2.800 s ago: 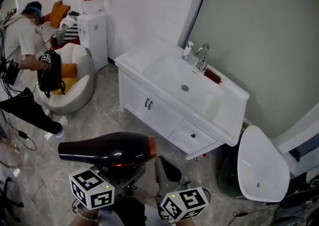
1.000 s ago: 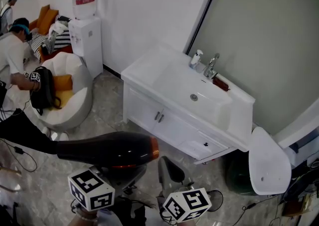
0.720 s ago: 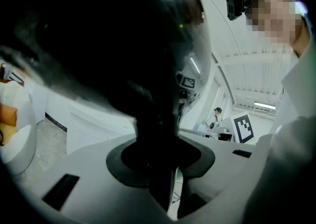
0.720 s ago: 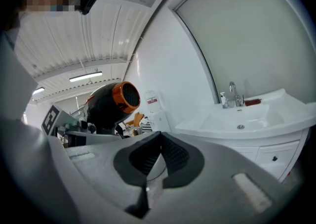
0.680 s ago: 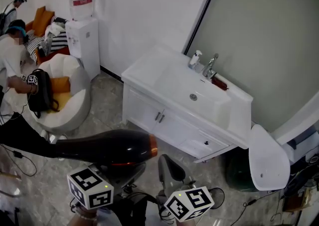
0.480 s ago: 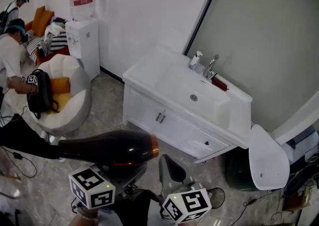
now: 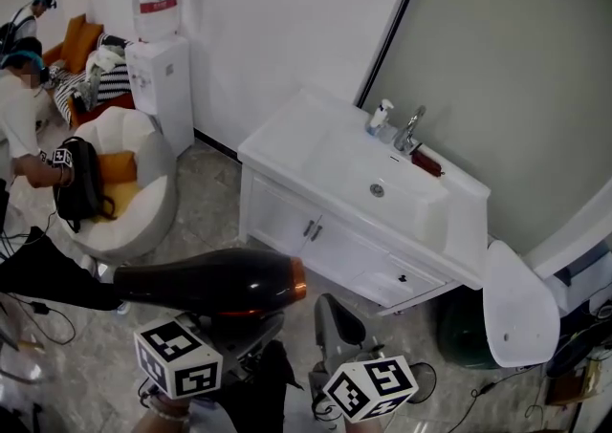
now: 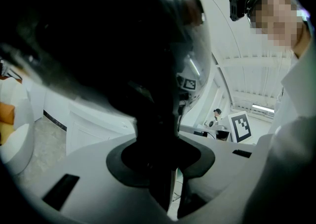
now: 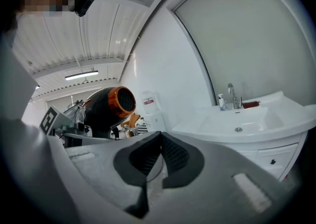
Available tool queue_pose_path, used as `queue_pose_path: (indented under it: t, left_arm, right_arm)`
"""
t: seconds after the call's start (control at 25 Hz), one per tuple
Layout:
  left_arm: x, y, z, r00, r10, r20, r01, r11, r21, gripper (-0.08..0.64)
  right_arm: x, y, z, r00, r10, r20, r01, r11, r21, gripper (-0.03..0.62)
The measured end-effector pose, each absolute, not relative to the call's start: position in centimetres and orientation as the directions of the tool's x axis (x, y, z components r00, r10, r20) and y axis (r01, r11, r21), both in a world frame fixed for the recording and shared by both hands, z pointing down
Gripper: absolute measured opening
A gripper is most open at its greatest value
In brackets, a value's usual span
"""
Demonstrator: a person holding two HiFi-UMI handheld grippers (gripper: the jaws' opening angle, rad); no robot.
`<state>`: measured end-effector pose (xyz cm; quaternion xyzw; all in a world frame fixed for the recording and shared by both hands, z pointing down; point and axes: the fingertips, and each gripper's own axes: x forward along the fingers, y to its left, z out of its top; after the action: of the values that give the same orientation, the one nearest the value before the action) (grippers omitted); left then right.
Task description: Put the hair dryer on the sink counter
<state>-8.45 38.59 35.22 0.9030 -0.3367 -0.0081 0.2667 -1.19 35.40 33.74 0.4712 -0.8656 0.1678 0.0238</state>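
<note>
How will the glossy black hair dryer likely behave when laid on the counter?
The glossy black hair dryer has a rounded barrel, likely to roll or rock once laid on the white sink counter. Its shiny shell may be slippery. The left gripper holds only the handle, so it probably feels barrel-heavy.

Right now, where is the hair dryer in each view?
Head view: hair dryer lower left of centre, lying level.
Left gripper view: hair dryer is the dark bulk filling the upper left, handle between the jaws.
Right gripper view: hair dryer left of centre, orange ring facing the camera.
Shared landmark: white sink counter, right of it in head and right gripper views.
</note>
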Motion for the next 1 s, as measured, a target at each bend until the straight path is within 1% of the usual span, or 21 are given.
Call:
queue_pose_path:
  t: [0.4,1.0]
  left_arm:
    - [-8.4,33.0,35.6,0.75,-0.641,0.164,-0.625,-0.606,0.492,0.13]
    - [-5.6,19.7,35.4,0.715,-0.677,0.175,-0.66,-0.572,0.487,0.13]
  right_arm:
    - [-1.9,29.4,34.0,-0.592,-0.782,0.198,-0.802,0.547,-0.239,-0.002]
    - [0.9,15.6,34.5,-0.638,-0.736,0.227,-0.768,0.587,-0.255,-0.002]
